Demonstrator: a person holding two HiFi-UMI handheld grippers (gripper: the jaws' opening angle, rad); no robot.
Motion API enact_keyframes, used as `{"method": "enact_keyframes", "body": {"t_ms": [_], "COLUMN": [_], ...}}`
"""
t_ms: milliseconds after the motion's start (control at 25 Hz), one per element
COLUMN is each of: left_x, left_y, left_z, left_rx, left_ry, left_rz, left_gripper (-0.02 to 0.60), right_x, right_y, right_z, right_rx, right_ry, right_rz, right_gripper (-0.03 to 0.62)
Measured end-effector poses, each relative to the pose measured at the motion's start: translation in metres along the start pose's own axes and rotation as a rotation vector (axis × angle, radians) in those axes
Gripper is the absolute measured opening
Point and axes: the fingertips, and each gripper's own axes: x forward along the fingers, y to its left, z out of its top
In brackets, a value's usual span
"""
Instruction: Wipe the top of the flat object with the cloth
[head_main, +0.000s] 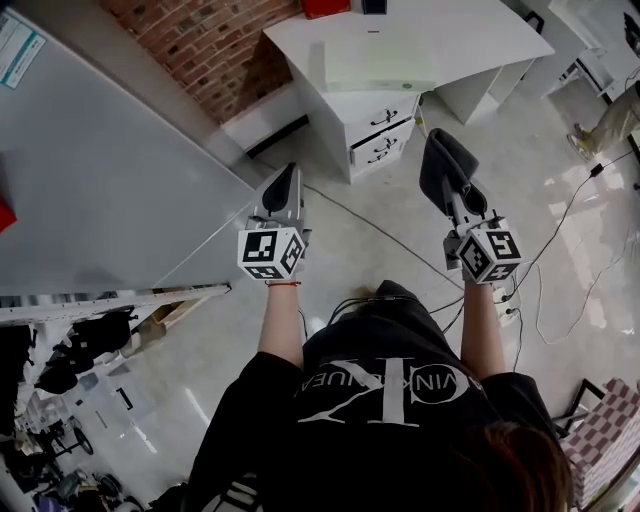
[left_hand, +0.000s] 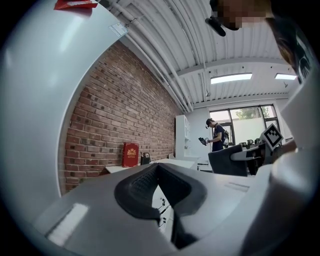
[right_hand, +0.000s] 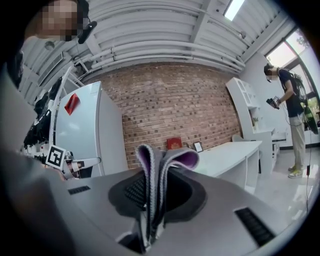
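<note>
Head view sets the white desk (head_main: 470, 40) ahead of the person, and nothing is being wiped yet; left of the desk stands a tall grey cabinet (head_main: 100, 170), smooth and matt, beside a rough red brick wall (head_main: 210, 40); short of the desk's left end, the left gripper (head_main: 283, 185) is pinched fully together on nothing, its dark ribbed pads meeting; short of the desk's right end, the right gripper (head_main: 447, 185) clamps the cloth (head_main: 440, 155), soft and folded, grey outside, purple within, held in the air apart from the desk; the desk top is flat, glossy and round-cornered, with a pale sheet (head_main: 380, 65) on it; which is the flat object I cannot tell; by my judgement only the cloth pickup is done, and all wiping remains.
</note>
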Motion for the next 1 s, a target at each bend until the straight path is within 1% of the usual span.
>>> {"method": "enact_keyframes", "body": {"t_ms": [240, 360, 480, 760, 1000], "left_x": [0.029, 0.052, 0.080, 0.156, 0.208], "left_y": [0.015, 0.026, 0.041, 0.065, 0.083], "left_z": [-0.012, -0.015, -0.017, -0.010, -0.021], "left_rx": [-0.022, -0.032, -0.031, -0.027, -0.042], "left_ry": [0.032, 0.028, 0.028, 0.038, 0.063], "left_rz": [-0.010, -0.015, -0.022, -0.036, -0.044], "left_gripper": [0.011, 0.011, 0.011, 0.011, 0.011], "right_x": [0.031, 0.054, 0.083, 0.156, 0.207], "right_y": [-0.011, -0.023, -0.038, -0.075, -0.098], "right_z": [0.001, 0.001, 0.003, 0.021, 0.023], "right_rx": [0.016, 0.023, 0.027, 0.025, 0.034], "right_ry": [0.005, 0.000, 0.003, 0.011, 0.030], "right_rz": [0.000, 0.002, 0.004, 0.010, 0.020], "right_gripper": [0.057, 0.057, 0.057, 0.057, 0.057]}}
